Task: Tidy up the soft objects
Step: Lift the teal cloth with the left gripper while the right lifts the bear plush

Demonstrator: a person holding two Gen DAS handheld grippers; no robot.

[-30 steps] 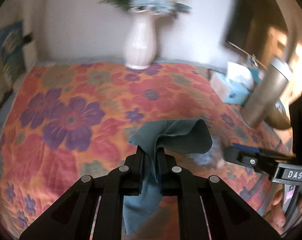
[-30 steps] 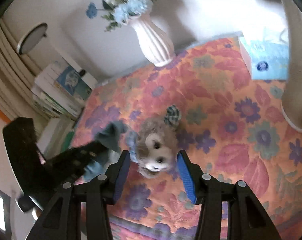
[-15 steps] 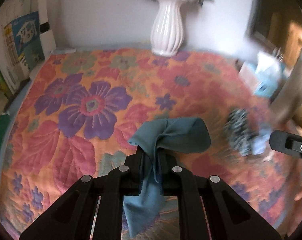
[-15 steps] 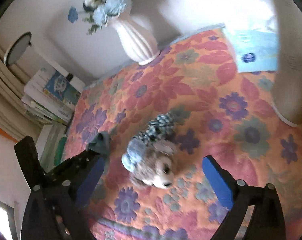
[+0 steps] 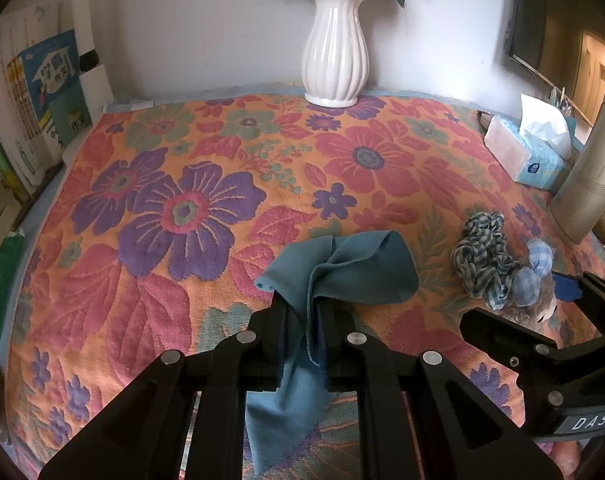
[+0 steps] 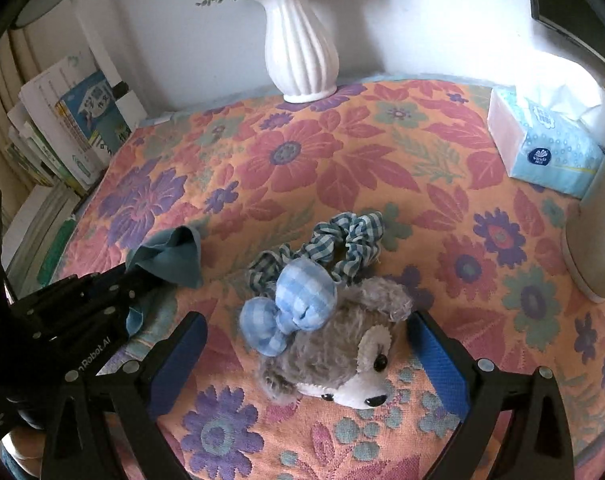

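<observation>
Left gripper (image 5: 304, 316) clamping teal cloth (image 5: 342, 268) over floral tablecloth (image 5: 182, 208). Right gripper (image 6: 306, 356) spread wide, straddling plush head scrunchie (image 6: 326, 344) lying on tablecloth, pads seemingly not touching. Step: placing cloth; next needing clear spot beside toy.

We see open floral-cloth desk (image 5: 150, 216) across the left and centre of the left wrist view. A white ribbed vase (image 5: 336, 52) blocks the top centre, a blue tissue box (image 5: 526, 152) the upper right, stacked books (image 5: 34, 104) the left edge.
</observation>
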